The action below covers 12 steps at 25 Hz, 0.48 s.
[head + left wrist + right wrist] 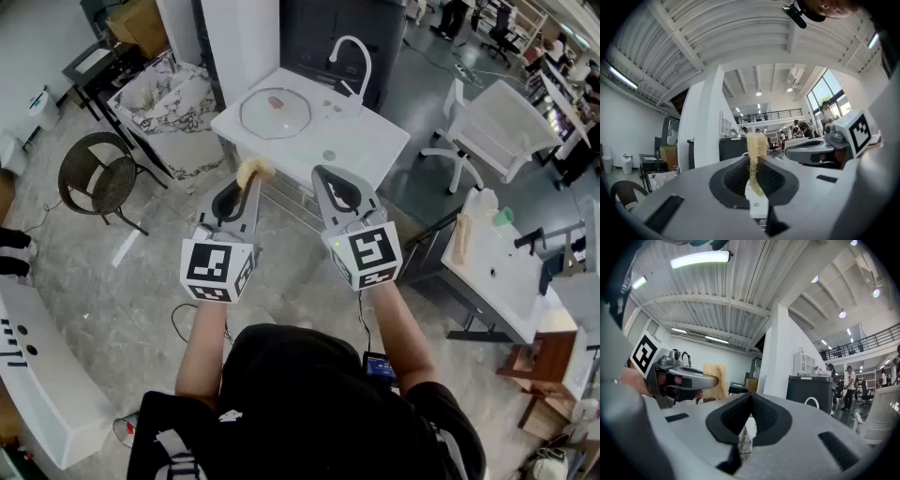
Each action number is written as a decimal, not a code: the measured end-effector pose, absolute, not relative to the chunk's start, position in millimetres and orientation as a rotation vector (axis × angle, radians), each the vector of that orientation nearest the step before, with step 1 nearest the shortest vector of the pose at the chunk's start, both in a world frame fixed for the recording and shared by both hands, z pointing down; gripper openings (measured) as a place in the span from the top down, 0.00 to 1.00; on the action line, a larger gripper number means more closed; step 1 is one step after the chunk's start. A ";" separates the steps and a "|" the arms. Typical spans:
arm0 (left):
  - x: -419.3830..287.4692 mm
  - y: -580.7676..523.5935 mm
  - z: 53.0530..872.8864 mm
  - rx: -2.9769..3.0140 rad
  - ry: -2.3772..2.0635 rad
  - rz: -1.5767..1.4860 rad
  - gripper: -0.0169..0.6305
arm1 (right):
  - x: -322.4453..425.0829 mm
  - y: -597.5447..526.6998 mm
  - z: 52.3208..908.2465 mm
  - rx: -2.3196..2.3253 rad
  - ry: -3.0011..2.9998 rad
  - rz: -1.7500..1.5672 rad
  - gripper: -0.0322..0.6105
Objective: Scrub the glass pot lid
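With the glass pot lid (274, 113) far ahead on the worktop (375, 141), the left gripper (246, 187) pinches a sponge (253, 170) by one end and the right gripper (325, 178) is clenched empty, so scrubbing pressure may tug the sponge loose.

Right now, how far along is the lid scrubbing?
Done: the left gripper has its jaws shut on the yellow sponge. In hand: both grippers are held short of the white counter; the right gripper is shut, empty. Left: the glass lid lies on the counter untouched, so scrubbing seems all ahead.
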State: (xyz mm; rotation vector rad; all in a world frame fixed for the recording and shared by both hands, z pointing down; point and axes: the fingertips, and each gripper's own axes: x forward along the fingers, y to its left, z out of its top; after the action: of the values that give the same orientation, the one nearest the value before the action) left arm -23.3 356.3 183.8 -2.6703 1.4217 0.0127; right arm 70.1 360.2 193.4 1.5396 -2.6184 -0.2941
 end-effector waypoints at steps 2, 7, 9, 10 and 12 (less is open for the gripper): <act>-21.1 358.3 184.3 -2.661 1.423 0.011 0.94 | 73.6 361.0 195.8 1.542 -2.637 -0.270 0.96; -18.4 361.3 188.3 -2.641 1.433 -0.008 0.94 | 82.0 360.3 203.6 1.548 -2.636 -0.235 0.96; -19.0 359.6 190.7 -2.634 1.440 -0.026 0.94 | 82.1 357.3 205.6 1.546 -2.637 -0.228 0.96; -19.1 358.7 191.9 -2.639 1.442 -0.027 0.94 | 81.7 356.0 206.3 1.543 -2.639 -0.229 0.96; -19.8 356.3 194.4 -2.650 1.447 -0.024 0.94 | 80.8 353.1 207.9 1.541 -2.639 -0.236 0.96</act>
State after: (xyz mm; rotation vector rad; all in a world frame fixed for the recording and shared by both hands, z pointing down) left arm -19.8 356.3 194.4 -2.6504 1.4467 -0.0239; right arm 80.8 353.1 207.9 1.5411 -2.6387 -0.2359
